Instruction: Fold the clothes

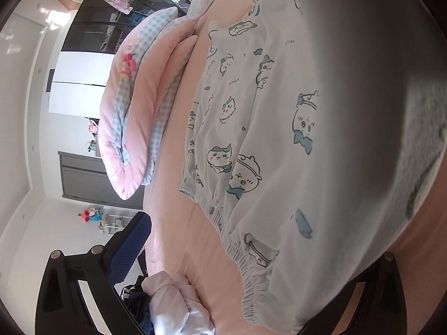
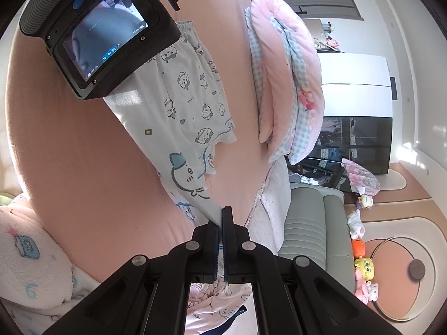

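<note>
White pyjama shorts (image 1: 245, 128) with blue cartoon figures and a gathered elastic waistband lie stretched over the pink bed sheet (image 1: 178, 223). My left gripper (image 1: 259, 240) is open. Its blue-padded left finger (image 1: 131, 251) is bare, and the cloth drapes over the right finger and close across the lens. In the right wrist view my right gripper (image 2: 222, 215) is shut on one edge of the shorts (image 2: 184, 106), which run taut up to the left gripper's camera body (image 2: 106, 33).
A folded pink and blue-check quilt (image 1: 134, 117) (image 2: 285, 83) lies along the bed beside the shorts. Crumpled pale clothes (image 1: 173, 301) sit near the left gripper. A fluffy white blanket (image 2: 28, 251) is at lower left, and plush toys (image 2: 360, 251) are on the floor.
</note>
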A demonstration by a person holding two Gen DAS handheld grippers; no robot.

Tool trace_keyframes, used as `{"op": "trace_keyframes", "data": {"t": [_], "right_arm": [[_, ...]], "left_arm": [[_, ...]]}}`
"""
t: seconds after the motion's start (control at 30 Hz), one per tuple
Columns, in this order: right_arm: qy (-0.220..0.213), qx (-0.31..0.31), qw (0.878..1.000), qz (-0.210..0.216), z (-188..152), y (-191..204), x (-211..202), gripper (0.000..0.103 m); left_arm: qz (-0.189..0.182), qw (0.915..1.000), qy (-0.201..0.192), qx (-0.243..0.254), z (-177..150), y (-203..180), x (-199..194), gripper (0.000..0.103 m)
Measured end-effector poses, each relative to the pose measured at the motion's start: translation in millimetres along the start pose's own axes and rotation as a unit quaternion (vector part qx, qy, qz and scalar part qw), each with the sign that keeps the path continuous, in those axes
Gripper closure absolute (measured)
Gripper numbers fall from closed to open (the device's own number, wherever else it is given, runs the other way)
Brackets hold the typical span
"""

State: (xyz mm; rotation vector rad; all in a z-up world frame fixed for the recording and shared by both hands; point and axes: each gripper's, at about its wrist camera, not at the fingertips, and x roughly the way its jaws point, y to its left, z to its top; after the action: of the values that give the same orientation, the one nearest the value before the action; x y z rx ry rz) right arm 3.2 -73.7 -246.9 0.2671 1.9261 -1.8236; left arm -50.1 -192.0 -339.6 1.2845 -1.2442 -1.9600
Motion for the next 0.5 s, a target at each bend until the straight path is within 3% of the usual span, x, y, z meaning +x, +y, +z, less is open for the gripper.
{"op": "trace_keyframes", "data": {"t": [0.13, 0.17, 0.23, 0.3, 0.33, 0.5], "right_arm": [[-0.001, -0.002, 1.0, 0.009, 1.9, -0.7, 3.3, 0.103], [-0.001, -0.002, 1.0, 0.013, 2.5, -1.4, 4.5, 0.103], [-0.002, -0.002, 1.0, 0.02, 3.4, -2.9, 6.5, 0.103], [-0.001, -0.003, 1.0, 0.028, 3.9, -3.6, 9.8, 0.103], [0.002, -0.004, 0.999, 0.033, 3.8, -3.8, 11.8, 0.103], [0.016, -0.01, 0.998, 0.053, -1.5, -4.5, 23.9, 0.103]], "left_arm": [[-0.002, 1.0, -0.005, 0.002, -2.4, -2.0, -2.6, 0.003], [-0.02, 0.9998, -0.001, 0.005, -2.5, -2.5, -2.0, 0.01], [-0.052, 0.9985, 0.002, 0.014, -3.1, -6.0, -2.5, 0.037], [-0.065, 0.9969, -0.007, 0.044, -5.1, -19.7, -9.0, 0.09], [-0.06, 0.9965, -0.012, 0.056, -6.1, -23.3, -11.0, 0.099], [-0.039, 0.9916, -0.036, 0.118, -11.3, -41.3, -20.6, 0.102]]}}
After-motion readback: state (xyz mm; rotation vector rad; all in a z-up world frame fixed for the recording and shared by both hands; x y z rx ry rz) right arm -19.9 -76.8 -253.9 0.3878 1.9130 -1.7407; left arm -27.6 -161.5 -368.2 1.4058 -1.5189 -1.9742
